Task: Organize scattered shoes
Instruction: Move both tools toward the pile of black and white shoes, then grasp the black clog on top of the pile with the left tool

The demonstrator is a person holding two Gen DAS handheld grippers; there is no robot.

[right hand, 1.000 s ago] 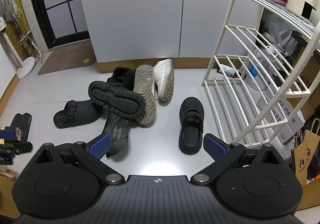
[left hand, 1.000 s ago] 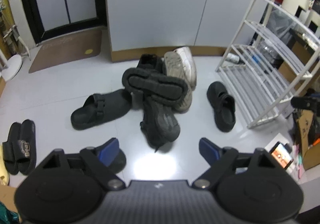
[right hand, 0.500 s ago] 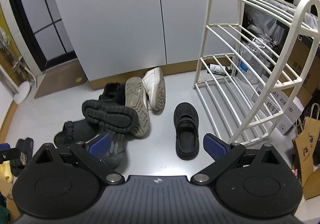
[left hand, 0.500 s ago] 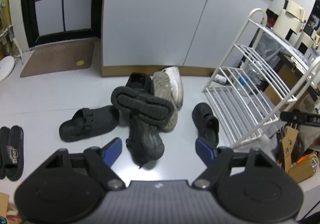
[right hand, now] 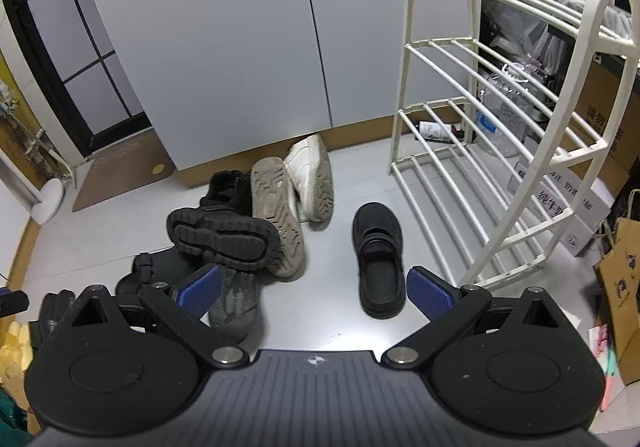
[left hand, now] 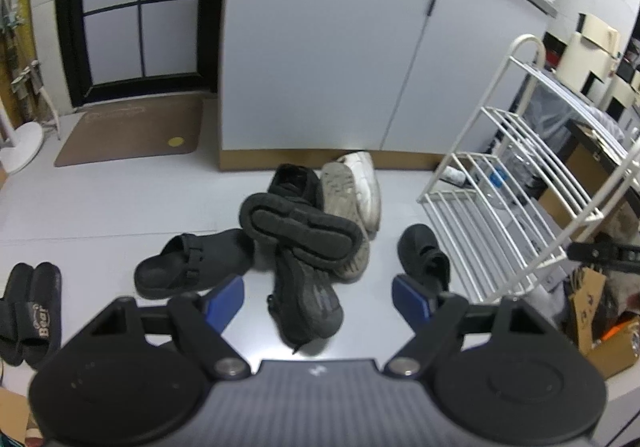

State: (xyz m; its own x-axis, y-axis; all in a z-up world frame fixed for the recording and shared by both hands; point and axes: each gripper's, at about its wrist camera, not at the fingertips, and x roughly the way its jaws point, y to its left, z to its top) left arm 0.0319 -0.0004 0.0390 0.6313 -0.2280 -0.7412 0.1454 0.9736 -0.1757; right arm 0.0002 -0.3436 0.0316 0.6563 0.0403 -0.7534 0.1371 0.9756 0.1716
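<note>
Both wrist views look down and forward from well above the floor (left hand: 100, 207), sharing the shoe pile (left hand: 304, 231) (right hand: 240, 235) and the white rack (right hand: 500, 127).

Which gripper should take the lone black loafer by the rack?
Right, probably. The right gripper is open with the black loafer upright and clear near its jaws, beside the white rack. The left gripper faces the tangled pile instead.

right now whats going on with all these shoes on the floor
A person holds two grippers above a heap of shoes, and nothing is picked up yet. The left gripper and right gripper are both open and empty. Black sneakers and white sneakers lie piled together, a black loafer sits alone beside the white shoe rack, whose visible shelves hold no shoes, and a black sandal lies to the left.
</note>
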